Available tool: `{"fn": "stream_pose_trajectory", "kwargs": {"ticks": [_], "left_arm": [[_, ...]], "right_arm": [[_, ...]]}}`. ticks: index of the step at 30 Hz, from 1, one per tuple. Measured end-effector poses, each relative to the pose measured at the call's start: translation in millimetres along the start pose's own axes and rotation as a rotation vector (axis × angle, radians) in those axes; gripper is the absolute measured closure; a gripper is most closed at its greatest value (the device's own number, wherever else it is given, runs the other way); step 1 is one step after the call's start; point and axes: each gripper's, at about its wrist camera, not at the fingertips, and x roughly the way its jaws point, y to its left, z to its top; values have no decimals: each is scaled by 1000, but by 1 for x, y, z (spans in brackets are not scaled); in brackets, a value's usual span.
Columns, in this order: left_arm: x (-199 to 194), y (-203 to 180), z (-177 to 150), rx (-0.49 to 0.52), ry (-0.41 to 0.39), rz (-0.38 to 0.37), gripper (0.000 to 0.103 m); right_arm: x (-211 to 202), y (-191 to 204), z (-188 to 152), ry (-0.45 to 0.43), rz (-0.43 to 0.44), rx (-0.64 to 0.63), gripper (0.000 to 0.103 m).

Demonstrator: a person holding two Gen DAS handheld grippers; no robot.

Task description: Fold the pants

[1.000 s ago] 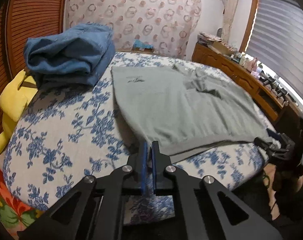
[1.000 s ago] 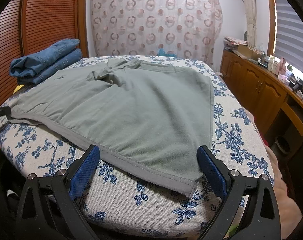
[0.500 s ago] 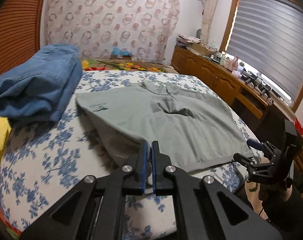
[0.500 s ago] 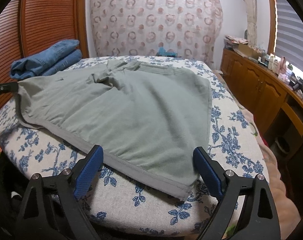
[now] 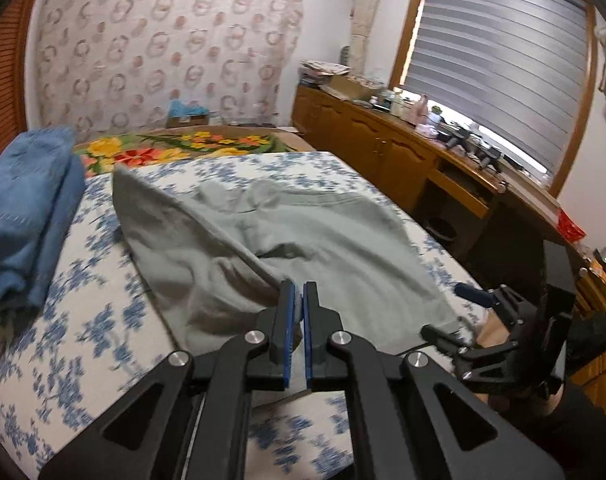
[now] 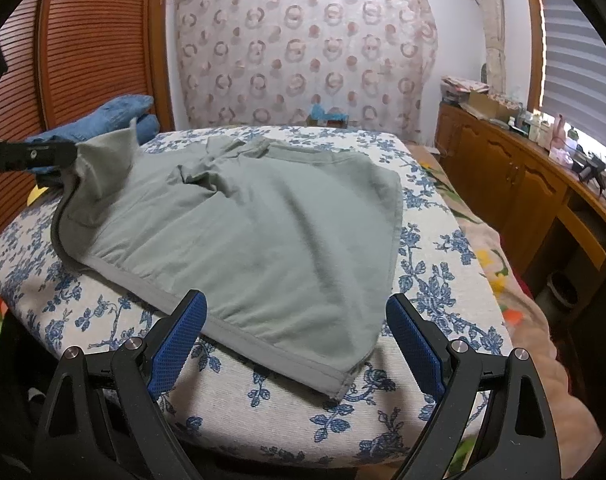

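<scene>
The grey-green pants (image 6: 263, 236) lie spread on the bed (image 6: 455, 264), which has a blue flower cover. The left hand-held gripper (image 5: 297, 292) is closed on one corner of the pants, and this corner stands lifted above the bed, on the side of the pants nearest the folded jeans (image 5: 27, 216). The right hand-held gripper (image 6: 295, 320) is wide open and grips nothing; its jaws stand on both sides of the near hem of the pants, near the front edge of the bed, and the pads do not touch the cloth.

What could go wrong, in my judgement: only one corner is held, so the cloth can slide on the bed and the whole garment can turn when the corner is carried over. The fold line then becomes crooked. The crumpled part in the middle of the pants can also be trapped under the fold and make a lump. If the thin cloth slips out of the closed jaws, the corner falls back.

Count: one pair of grey-green pants, one pile of folded jeans beside the pants, two hand-held grippers, one bed.
</scene>
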Motion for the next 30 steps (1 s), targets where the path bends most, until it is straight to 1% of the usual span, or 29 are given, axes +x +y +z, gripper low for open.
{"fn": "stream_pose_trajectory", "kwargs": {"ticks": [4, 7, 11, 14, 16, 17, 18, 20, 21, 25, 27, 30], "left_arm": [[4, -15, 9, 28, -2, -28, 103], [8, -20, 10, 36, 9, -28, 103], [20, -21, 6, 39, 41, 13, 99], [20, -16, 1, 43, 59, 59, 88], [15, -11, -3, 42, 58, 70, 75], [13, -9, -3, 37, 54, 80, 70], [11, -5, -4, 33, 52, 89, 60], [8, 5, -6, 22, 47, 100, 51], [7, 10, -7, 20, 49, 109, 42], [9, 32, -19, 1, 74, 149, 41], [13, 44, -28, -23, 100, 167, 41], [19, 57, -42, -40, 143, 189, 41]], "right_arm": [[-4, -5, -1, -7, -4, 10, 10], [-5, -10, 0, -10, -6, 20, 10], [-7, -13, -1, -10, -5, 22, 10], [-6, -14, -2, -10, -1, 29, 10], [-5, -14, -2, -7, 4, 33, 10], [-5, -14, -2, -5, 6, 33, 10], [-4, -13, -2, -4, 9, 33, 10], [-3, -11, -3, -3, 13, 31, 10], [-3, -9, -2, -3, 17, 28, 10], [-2, -1, 1, -4, 42, 23, 11], [-2, 4, 3, -4, 62, 18, 14], [-2, 12, 8, 0, 103, 13, 24]]}}
